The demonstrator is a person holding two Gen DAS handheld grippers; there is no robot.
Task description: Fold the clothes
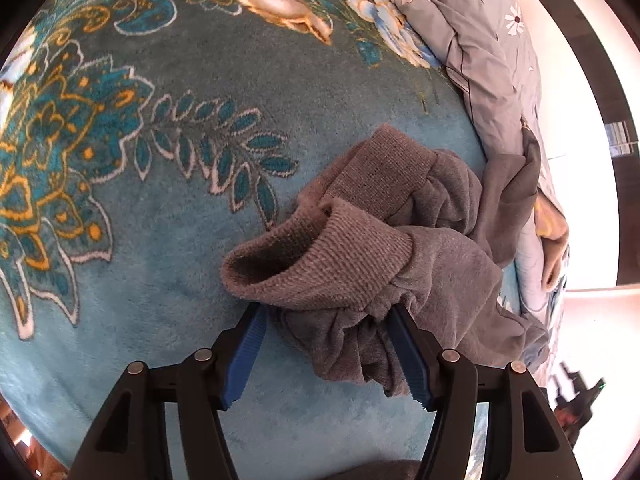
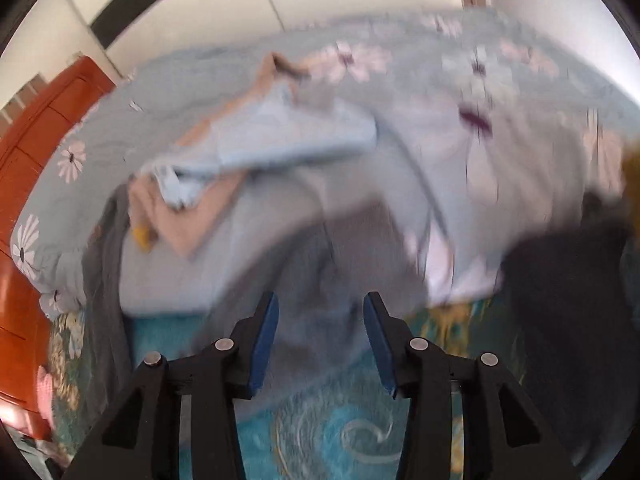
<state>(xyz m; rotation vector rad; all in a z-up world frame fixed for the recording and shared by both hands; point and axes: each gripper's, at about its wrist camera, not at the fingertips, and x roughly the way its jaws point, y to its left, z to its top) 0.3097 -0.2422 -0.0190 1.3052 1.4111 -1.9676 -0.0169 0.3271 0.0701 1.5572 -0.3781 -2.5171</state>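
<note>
A grey sweat garment [image 1: 400, 240] with two ribbed cuffs lies bunched on a teal floral blanket [image 1: 160, 220]. My left gripper [image 1: 324, 312] is open, its blue-padded fingers [image 1: 248, 348] straddling the bunched fabric just below the nearer cuff [image 1: 320, 252]. My right gripper [image 2: 320, 308] is open and empty above the blanket [image 2: 320, 432]; its view is motion-blurred. A grey garment [image 2: 320, 280] lies blurred ahead of it, and a grey strip [image 2: 104, 280] runs along the left.
A grey flowered duvet [image 1: 480, 40] lies along the blanket's far side, and it also shows in the right wrist view [image 2: 480, 128]. Folded light-blue and peach clothes [image 2: 256, 136] rest on it. An orange wooden headboard [image 2: 36, 152] stands left. A dark garment [image 2: 568, 300] lies right.
</note>
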